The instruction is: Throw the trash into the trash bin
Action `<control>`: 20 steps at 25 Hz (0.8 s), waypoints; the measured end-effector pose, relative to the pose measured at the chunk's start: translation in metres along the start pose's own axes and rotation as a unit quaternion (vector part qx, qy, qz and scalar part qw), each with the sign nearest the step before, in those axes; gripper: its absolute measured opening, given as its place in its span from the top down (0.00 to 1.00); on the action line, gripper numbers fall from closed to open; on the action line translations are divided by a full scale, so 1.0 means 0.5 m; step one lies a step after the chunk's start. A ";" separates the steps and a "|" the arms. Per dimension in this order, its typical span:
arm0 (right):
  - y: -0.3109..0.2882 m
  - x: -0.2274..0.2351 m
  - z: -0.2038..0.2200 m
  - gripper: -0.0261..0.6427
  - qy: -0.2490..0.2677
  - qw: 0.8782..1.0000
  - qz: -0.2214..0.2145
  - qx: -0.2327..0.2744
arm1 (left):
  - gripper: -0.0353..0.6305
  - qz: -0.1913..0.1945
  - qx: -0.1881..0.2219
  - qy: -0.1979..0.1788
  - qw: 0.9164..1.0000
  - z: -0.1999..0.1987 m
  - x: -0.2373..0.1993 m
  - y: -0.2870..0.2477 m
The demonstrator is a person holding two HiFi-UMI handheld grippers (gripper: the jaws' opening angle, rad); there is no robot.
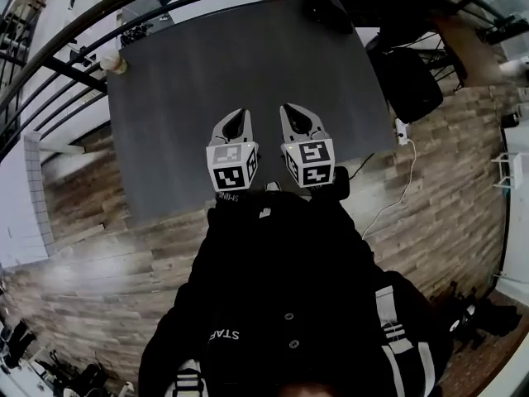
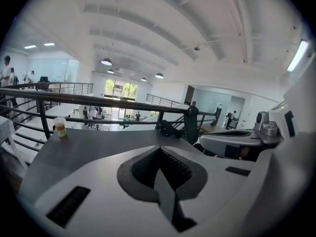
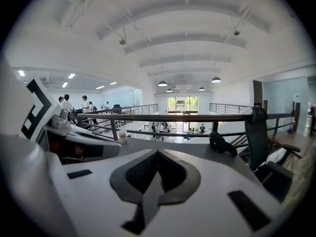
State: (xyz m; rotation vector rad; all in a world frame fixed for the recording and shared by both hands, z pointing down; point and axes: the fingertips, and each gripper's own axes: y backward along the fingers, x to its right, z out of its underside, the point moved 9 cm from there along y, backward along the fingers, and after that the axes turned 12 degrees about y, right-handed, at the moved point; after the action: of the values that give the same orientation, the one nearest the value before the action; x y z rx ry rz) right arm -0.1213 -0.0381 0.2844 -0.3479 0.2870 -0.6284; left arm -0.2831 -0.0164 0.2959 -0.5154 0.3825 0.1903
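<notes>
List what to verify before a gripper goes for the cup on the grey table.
1. Left gripper empty: ok, jaws together with nothing between them.
2. Right gripper empty: ok, jaws together with nothing between them.
3. Jaws open for a grasp: not ok, both are shut.
4. Cup located: ok, upright at the table's far left corner, beside the railing.
5. Way across the table: ok, bare surface; the black object sits at the far edge, away from the cup.
6. Trash bin in sight: not ok, none shows in any view.
</notes>
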 end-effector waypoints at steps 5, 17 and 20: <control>-0.015 -0.033 -0.073 0.94 0.015 0.999 -0.019 0.034 | 0.95 -0.019 0.033 0.002 0.999 -0.043 -0.039 0.051; -0.052 -0.087 -0.189 0.94 0.027 0.995 -0.042 0.089 | 0.95 -0.049 0.089 -0.008 0.995 -0.136 -0.099 0.118; -0.062 -0.099 -0.205 0.94 0.026 0.994 -0.048 0.096 | 0.95 -0.049 0.097 -0.013 0.994 -0.151 -0.109 0.124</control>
State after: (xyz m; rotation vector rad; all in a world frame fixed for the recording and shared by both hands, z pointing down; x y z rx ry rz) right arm -0.2130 -0.0543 0.2117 -0.1607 0.2588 -0.7540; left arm -0.3728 -0.0065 0.2297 -0.3391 0.3448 0.0636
